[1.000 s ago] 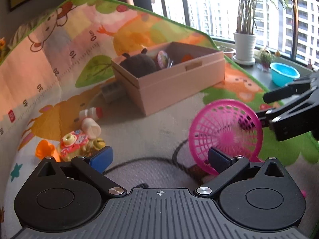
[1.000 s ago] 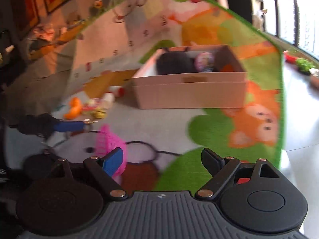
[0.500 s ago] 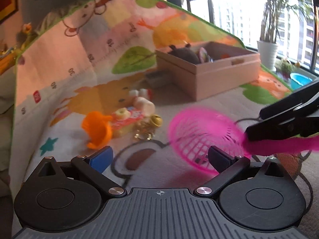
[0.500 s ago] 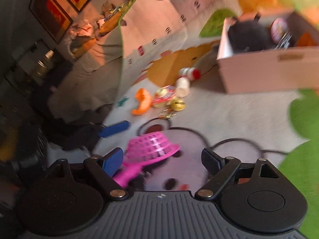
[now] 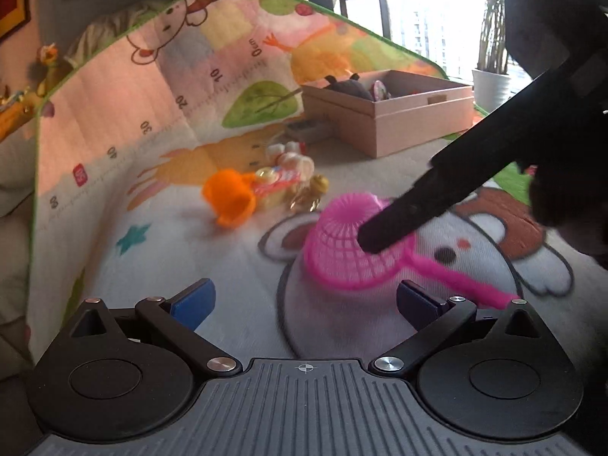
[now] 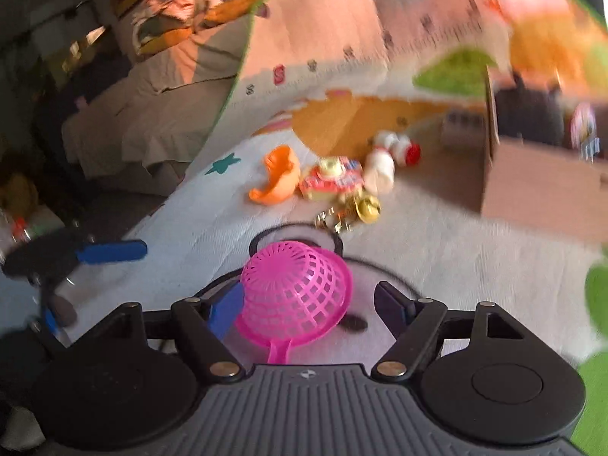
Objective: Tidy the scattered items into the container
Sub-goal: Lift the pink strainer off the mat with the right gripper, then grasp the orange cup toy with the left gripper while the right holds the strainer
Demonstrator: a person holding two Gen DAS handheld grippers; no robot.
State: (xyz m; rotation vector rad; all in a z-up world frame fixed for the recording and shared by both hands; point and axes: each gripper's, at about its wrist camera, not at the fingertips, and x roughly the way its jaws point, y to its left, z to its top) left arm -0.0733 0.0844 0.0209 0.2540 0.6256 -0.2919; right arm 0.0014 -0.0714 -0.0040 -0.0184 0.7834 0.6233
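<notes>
The right gripper [image 6: 306, 306] has its jaws closing around the bowl of a pink mesh scoop [image 6: 294, 294], which lies rim-down between them on the play mat [image 6: 437, 250]. The left blue pad sits against or just beside the mesh; the right pad stands clear of it, so nothing is clamped yet. The scoop's handle points back toward the camera, under the gripper body.

A second ago this gripper was wider open and the scoop stood on edge off to its left. Now the scoop has tipped over and the gripper has swung round to frame it. In the left wrist view, one dark finger of the right gripper [image 5: 402, 220] crosses over the pink bowl.

The left gripper [image 5: 304, 304] has its jaws wide open and empty, low over the mat, with the scoop just ahead of them.

Beyond the scoop lies a loose cluster: an orange cup [image 6: 277, 176], a red and yellow toy [image 6: 330, 182], a small gold bell [image 6: 366, 205] and a white bottle with a red cap [image 6: 395, 152]. The cardboard box [image 6: 539, 186], the container, sits further off at the right and already holds a dark plush toy [image 5: 347, 85].

The change suggests the scoop is the next item to go in, with the grasp about to complete.
</notes>
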